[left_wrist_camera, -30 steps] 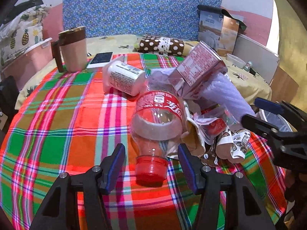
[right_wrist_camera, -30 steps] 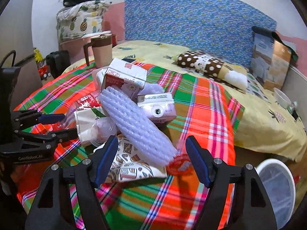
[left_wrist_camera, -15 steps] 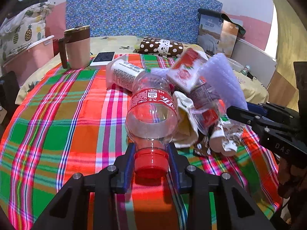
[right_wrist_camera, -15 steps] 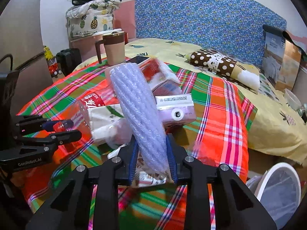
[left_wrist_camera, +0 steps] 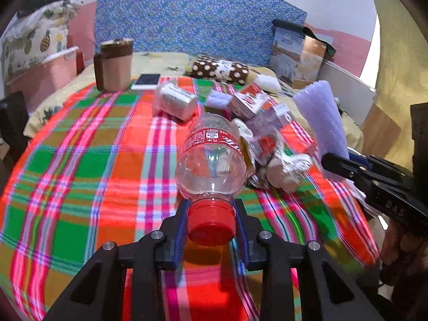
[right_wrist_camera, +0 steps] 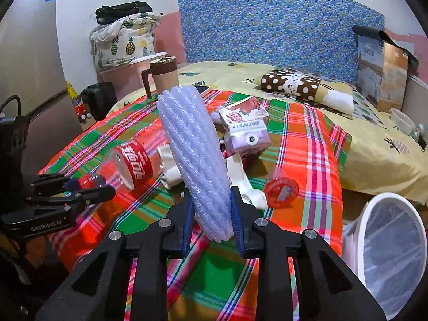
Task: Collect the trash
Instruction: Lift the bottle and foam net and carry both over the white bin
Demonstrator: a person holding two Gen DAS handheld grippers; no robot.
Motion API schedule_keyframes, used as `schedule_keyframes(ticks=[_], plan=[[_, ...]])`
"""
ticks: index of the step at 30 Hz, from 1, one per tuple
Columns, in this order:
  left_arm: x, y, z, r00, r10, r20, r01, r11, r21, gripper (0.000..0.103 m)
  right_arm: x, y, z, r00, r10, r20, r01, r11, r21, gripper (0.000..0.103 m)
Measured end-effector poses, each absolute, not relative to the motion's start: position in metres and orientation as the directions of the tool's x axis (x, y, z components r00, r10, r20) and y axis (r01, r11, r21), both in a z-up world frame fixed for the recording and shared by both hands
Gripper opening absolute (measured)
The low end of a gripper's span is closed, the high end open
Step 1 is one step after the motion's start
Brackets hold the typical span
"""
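At the lower centre of the left wrist view, the left gripper [left_wrist_camera: 211, 230] was clamped on the red cap of 1 clear plastic bottle [left_wrist_camera: 212, 157], whose body reached up the middle of the frame over the plaid cloth [left_wrist_camera: 80, 160]. Empty and thin-walled, it looked very light and liable to crumple or slip if pinched at the belly, so the stiff cap and neck seemed the sound place to hold. Right of the bottle, near mid-frame, lay the remaining heap: 2 small drink cartons [left_wrist_camera: 250, 101], 1 overturned white cup [left_wrist_camera: 174, 103] to their left, and some crumpled wrappers I could not count. Further right, at the frame's edge, the other tool stood.

At the lower centre of the right wrist view, the right gripper [right_wrist_camera: 211, 222] was shut on the bottom end of 1 lilac foam sleeve [right_wrist_camera: 192, 144] standing nearly upright. It looked soft, springy and almost weightless, so a firm squeeze low down should do. At the lower right waited 1 white bin [right_wrist_camera: 355, 222].
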State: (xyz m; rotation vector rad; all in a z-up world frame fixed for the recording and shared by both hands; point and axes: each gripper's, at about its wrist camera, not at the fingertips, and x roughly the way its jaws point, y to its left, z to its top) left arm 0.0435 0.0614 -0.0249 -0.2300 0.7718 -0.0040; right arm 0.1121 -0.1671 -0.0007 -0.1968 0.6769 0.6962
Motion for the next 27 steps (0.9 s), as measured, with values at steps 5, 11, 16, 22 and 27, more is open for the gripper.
schedule_keyframes(ticks=[5, 11, 16, 22, 27], plan=[[0.032, 0.063, -0.023, 0.716, -0.082, -0.694, -0.083, 0.976, -0.201, 0.047, 0.112, -0.172, -0.003, 0.570, 0.523, -0.634, -0.635, 0.770, 0.064, 0.027], [0.046, 0.064, -0.013, 0.728, -0.056, -0.684, -0.091, 0.980, -0.177, 0.063, 0.112, -0.176, -0.003, 0.578, 0.526, -0.624, -0.626, 0.776, 0.075, 0.027], [0.074, 0.059, -0.019, 0.699, -0.062, -0.712, -0.083, 0.983, -0.166, 0.063, 0.110, -0.181, -0.007, 0.582, 0.524, -0.621, -0.614, 0.785, 0.087, 0.027], [0.093, 0.061, -0.030, 0.667, -0.063, -0.743, -0.101, 0.980, -0.173, 0.063, 0.107, -0.191, -0.008, 0.592, 0.520, -0.616, -0.591, 0.800, 0.107, 0.027], [0.088, 0.057, -0.033, 0.674, -0.048, -0.737, -0.104, 0.982, -0.159, 0.061, 0.107, -0.198, -0.010, 0.594, 0.517, -0.616, -0.574, 0.809, 0.125, 0.027]])
